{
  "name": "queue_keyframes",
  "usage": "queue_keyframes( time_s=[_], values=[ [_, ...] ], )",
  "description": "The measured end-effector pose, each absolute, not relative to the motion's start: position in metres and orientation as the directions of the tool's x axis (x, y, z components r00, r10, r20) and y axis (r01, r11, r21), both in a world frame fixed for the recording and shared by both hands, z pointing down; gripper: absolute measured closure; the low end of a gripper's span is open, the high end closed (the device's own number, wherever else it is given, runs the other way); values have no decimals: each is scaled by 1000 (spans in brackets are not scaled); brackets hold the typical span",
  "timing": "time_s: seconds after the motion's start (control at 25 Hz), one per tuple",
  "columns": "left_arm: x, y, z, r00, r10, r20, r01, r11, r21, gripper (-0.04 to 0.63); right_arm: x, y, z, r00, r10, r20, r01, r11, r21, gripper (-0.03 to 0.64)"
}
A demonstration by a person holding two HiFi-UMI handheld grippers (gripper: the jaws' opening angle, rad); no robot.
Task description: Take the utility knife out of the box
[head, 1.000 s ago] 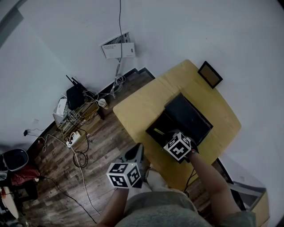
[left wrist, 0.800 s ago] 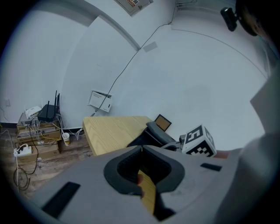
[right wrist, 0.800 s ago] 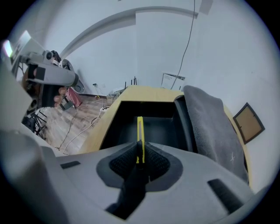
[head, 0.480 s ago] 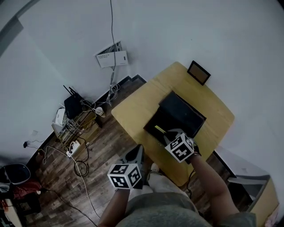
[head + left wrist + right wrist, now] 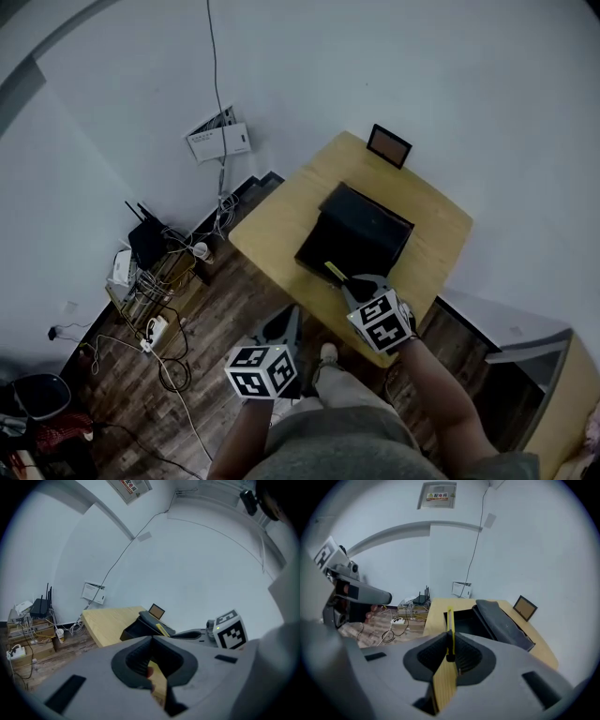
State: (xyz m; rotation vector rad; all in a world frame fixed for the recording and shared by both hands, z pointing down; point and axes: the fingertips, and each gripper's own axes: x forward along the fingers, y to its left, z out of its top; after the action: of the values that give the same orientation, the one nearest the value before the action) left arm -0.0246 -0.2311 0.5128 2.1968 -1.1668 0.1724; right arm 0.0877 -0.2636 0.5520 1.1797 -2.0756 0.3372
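Observation:
A black box (image 5: 330,246) stands open on the wooden table (image 5: 277,217), its lid (image 5: 370,220) leaning back. My right gripper (image 5: 354,281) hovers over the box's near corner, shut on the yellow utility knife (image 5: 335,273). In the right gripper view the knife (image 5: 450,619) sticks out forward between the jaws, above the box (image 5: 464,620). My left gripper (image 5: 289,317) hangs off the table, over the wooden floor, with its jaws together and nothing in them. From the left gripper view the knife (image 5: 162,630) and the box (image 5: 136,631) appear ahead of it.
A small framed picture (image 5: 389,145) stands at the table's far edge by the wall. A router (image 5: 145,242), a power strip and tangled cables lie on the floor at the left. A white wall box (image 5: 217,142) hangs above them. A step or ledge (image 5: 506,328) runs at the right.
My right gripper has risen and drawn back with the knife, from inside the box to over its near corner. The left gripper has risen a little.

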Motion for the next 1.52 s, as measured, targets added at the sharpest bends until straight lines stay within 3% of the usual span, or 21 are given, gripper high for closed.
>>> queue_keyframes(
  time_s=[0.56,1.08,1.52],
  values=[
    [-39,-151,480,649,-687,325,-742,-479,470,592,76,-161,472,-266,-822,503,-926,363,103,574],
    [-65,-95,461,665,-690,285,-729,-517,448,592,72,-80,441,-200,-905,375,-977,215,-3,574],
    [-90,-71,457,652,-712,262,-735,-508,448,592,69,-37,424,-183,-936,301,-982,186,-19,574]
  ],
)
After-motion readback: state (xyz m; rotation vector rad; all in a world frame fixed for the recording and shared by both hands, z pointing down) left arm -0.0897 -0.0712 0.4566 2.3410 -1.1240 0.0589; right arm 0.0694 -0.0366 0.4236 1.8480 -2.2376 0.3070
